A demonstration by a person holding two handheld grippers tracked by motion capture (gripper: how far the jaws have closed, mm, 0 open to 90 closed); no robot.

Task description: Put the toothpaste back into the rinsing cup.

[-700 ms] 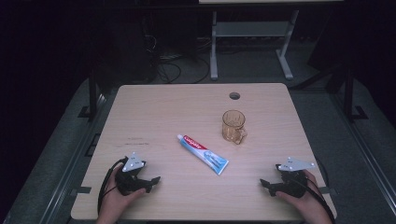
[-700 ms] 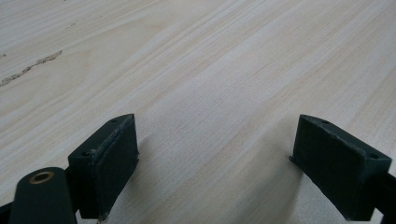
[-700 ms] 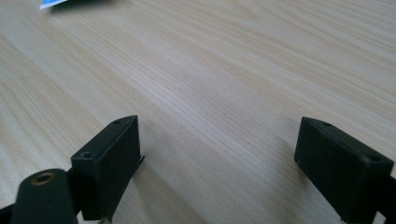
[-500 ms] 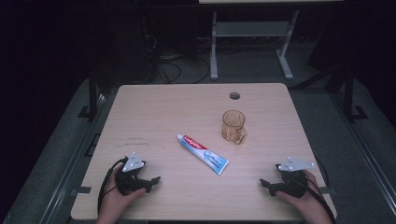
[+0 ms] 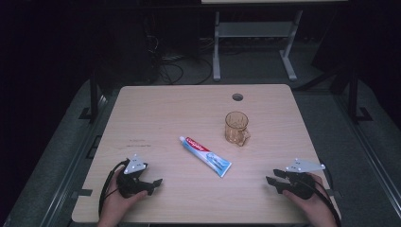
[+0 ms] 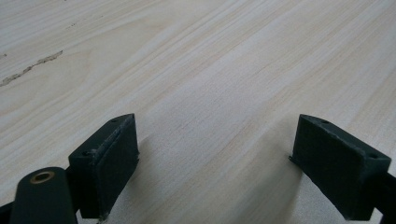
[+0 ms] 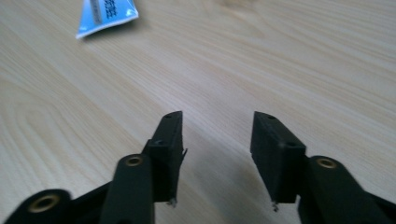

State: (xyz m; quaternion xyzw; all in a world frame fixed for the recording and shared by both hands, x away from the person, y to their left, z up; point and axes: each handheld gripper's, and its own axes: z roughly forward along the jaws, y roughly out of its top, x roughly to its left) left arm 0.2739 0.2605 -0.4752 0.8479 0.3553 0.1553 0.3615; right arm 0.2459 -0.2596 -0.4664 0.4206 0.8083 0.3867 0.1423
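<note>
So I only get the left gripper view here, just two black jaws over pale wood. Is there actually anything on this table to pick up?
Observer: Yes. A toothpaste tube lies flat near the middle of the table.
Operator: Anything else?
Observer: An amber glass mug stands upright, apart from the tube on its far right side.
Operator: And the other hand?
Observer: The right gripper rests near the table's front right corner, its jaws apart with nothing between them.
Operator: Can it see the tube?
Observer: Its own camera catches the tube's blue crimped end at the top left.
</note>
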